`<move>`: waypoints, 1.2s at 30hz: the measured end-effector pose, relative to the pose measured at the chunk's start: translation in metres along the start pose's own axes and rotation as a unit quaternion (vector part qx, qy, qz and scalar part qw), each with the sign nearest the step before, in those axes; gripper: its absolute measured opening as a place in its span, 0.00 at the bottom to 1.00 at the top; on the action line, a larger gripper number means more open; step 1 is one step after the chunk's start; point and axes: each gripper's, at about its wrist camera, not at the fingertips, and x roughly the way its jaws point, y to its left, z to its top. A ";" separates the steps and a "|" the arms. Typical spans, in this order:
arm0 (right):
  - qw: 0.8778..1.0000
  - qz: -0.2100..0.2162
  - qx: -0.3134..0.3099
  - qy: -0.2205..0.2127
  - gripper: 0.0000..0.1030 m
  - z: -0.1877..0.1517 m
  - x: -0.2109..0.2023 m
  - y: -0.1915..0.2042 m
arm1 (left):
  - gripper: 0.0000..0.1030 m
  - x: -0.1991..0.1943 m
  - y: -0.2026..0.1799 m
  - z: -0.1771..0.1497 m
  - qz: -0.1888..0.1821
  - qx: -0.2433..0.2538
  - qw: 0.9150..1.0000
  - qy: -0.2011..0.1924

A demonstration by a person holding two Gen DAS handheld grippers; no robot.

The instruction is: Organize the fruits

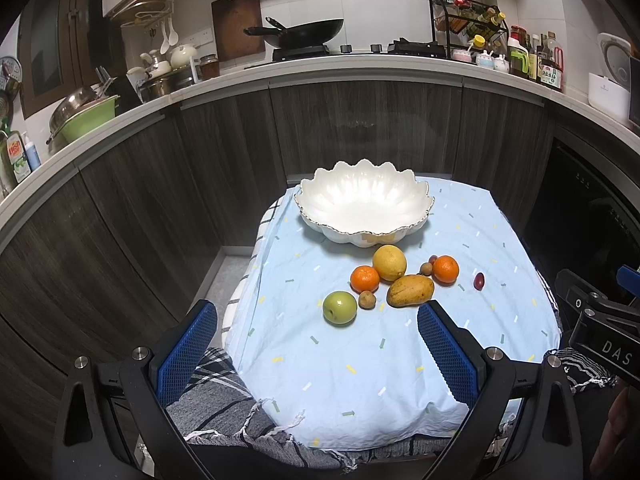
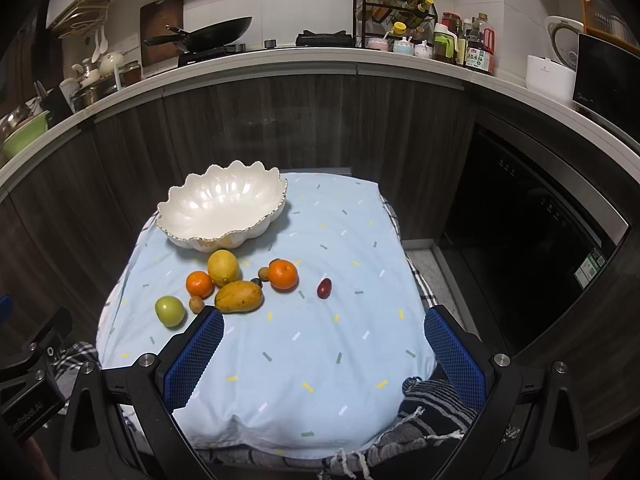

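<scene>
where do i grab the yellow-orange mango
Grip the oblong yellow-orange mango across its narrow middle, coming from above. It lies flat on the light blue cloth, long axis left to right, so open jaws span its short width. The near side is clear.

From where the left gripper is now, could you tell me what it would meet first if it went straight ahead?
Most likely the green apple, nearest between the open left gripper fingers, with the small brown fruit just behind; depth is hard to judge.
</scene>
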 end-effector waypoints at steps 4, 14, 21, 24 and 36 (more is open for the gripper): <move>1.000 0.000 0.000 0.002 0.99 0.001 0.000 0.000 | 0.99 0.000 0.000 -0.001 0.000 0.000 1.000 0.000; 1.000 0.000 0.000 0.002 0.99 0.001 0.001 0.000 | 0.99 0.001 0.000 -0.003 0.000 0.000 1.000 0.001; 1.000 0.000 0.000 0.002 0.99 0.001 0.001 -0.001 | 0.99 0.001 -0.001 -0.002 0.000 0.000 1.000 0.001; 1.000 0.000 0.000 0.002 0.99 0.001 0.001 -0.001 | 0.99 0.001 -0.001 -0.002 0.000 0.001 1.000 0.001; 1.000 -0.001 0.001 0.001 0.99 0.002 0.001 -0.002 | 0.99 0.001 -0.001 -0.002 0.000 0.001 1.000 0.001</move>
